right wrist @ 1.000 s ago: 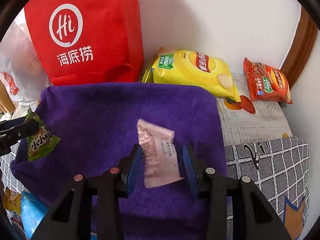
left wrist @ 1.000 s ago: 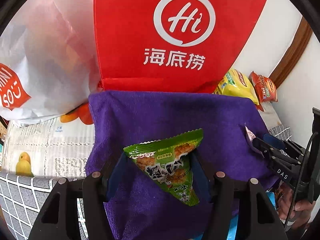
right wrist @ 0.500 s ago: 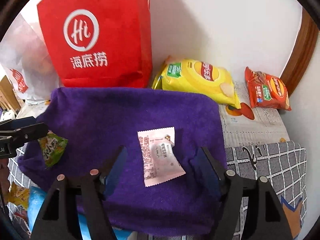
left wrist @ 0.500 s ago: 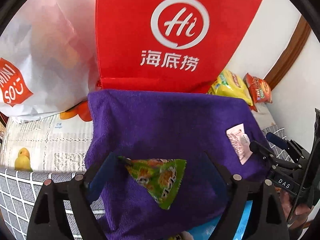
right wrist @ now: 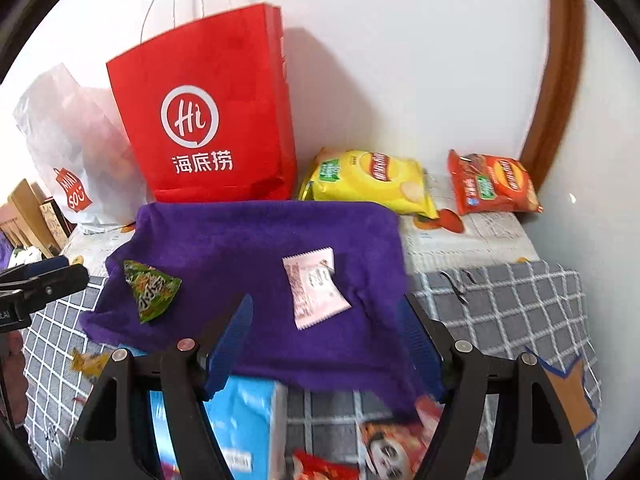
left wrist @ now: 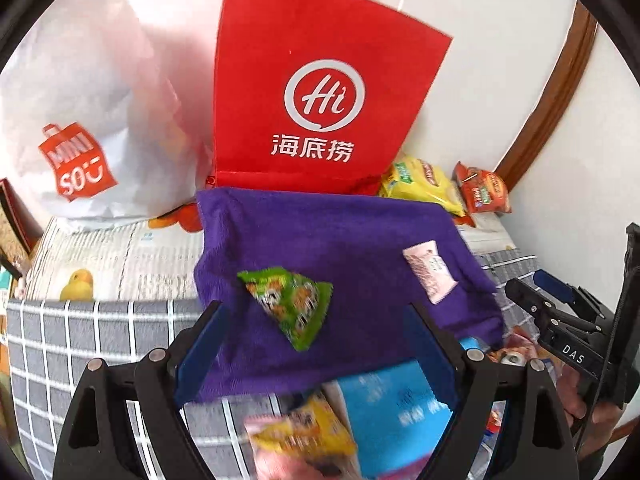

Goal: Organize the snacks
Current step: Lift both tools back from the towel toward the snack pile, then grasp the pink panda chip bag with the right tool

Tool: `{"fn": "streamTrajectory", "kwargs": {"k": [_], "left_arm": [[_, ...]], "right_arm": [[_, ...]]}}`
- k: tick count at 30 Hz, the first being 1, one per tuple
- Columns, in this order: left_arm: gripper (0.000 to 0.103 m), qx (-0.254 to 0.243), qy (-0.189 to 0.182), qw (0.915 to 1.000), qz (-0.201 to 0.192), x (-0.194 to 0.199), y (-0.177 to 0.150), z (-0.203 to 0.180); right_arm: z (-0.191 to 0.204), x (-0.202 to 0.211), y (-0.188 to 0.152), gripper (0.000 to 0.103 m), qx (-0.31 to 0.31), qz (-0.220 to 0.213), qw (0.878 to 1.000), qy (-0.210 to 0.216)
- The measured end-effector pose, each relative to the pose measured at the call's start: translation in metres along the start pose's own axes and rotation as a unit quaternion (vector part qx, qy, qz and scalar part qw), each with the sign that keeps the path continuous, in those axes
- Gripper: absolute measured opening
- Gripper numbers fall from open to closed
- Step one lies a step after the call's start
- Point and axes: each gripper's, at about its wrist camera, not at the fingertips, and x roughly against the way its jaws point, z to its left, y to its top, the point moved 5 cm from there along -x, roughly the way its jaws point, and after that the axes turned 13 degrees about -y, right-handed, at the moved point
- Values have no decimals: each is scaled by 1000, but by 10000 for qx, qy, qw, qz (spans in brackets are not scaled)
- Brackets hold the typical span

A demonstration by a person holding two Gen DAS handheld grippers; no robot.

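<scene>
The green snack packet (left wrist: 294,306) lies on the purple towel (left wrist: 340,236), just ahead of the left gripper (left wrist: 316,346), whose jaws stand wide apart and hold nothing. The pink packet (right wrist: 316,292) lies on the same towel ahead of the right gripper (right wrist: 326,340), between its jaws' lines but untouched; those jaws are spread wide too. Beyond the towel stand a red paper bag (right wrist: 208,112) and a white plastic bag (left wrist: 80,120); right of them lie a yellow chip bag (right wrist: 368,180) and a red chip bag (right wrist: 494,186). A blue box (right wrist: 244,424) sits beneath the jaws on the checked cloth (right wrist: 512,304).
</scene>
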Motion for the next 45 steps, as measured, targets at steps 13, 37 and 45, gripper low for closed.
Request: {"fn": "streamTrajectory", "kwargs": {"k": [13,37,45], "left_arm": [[87,-483,-75,9985,-236,52,-55,-54],[87,-336,70,9993,-176,70,-93,-58],[87,-58,203,9998,-45,54,-98,-37]], "right_arm": [[-51,61,-52,74,-336,61,9994,-44],[-77,81,-94,74,-491,159,9987,-48],[-91,53,-108,74,-547,376,9977,-168]]}}
